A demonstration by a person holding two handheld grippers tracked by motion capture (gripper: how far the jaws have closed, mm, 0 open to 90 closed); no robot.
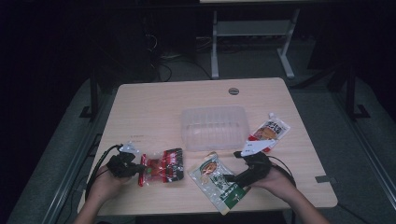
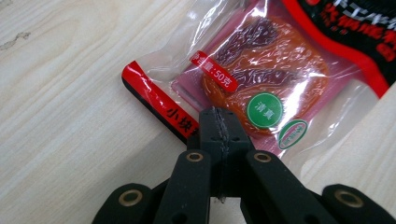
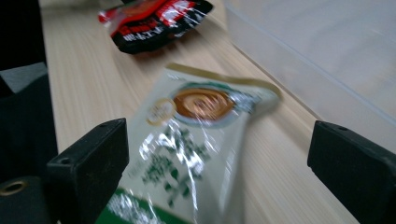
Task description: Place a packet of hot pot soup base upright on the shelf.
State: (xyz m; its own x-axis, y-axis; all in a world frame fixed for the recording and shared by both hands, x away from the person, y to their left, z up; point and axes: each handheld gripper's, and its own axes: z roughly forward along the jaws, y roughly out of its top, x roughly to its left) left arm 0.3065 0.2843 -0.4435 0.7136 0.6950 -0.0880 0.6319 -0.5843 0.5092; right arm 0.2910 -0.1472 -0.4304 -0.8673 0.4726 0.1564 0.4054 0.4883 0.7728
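High view: pinching the red snack packet (image 1: 162,167) near the table's (image 1: 149,107) front-left corner with the left gripper (image 1: 139,170), likely gathering packets for the clear tub (image 1: 215,127).

Left gripper view: jaws pressing together on the red snack packet's (image 2: 261,88) clear edge; lifting next.

Right gripper view: spreading wide, right gripper (image 3: 224,163) levelling low over the green packet (image 3: 187,154), closing needed.

**Handheld Gripper Units: Appearance**

Both units are matte black. The left gripper (image 2: 219,122) has two flat jaws on paired link arms with brass-coloured pivot bushings. The right gripper (image 3: 219,163) has blocky, square-edged jaws. A black cable trails from each unit; a pale plate tops each.
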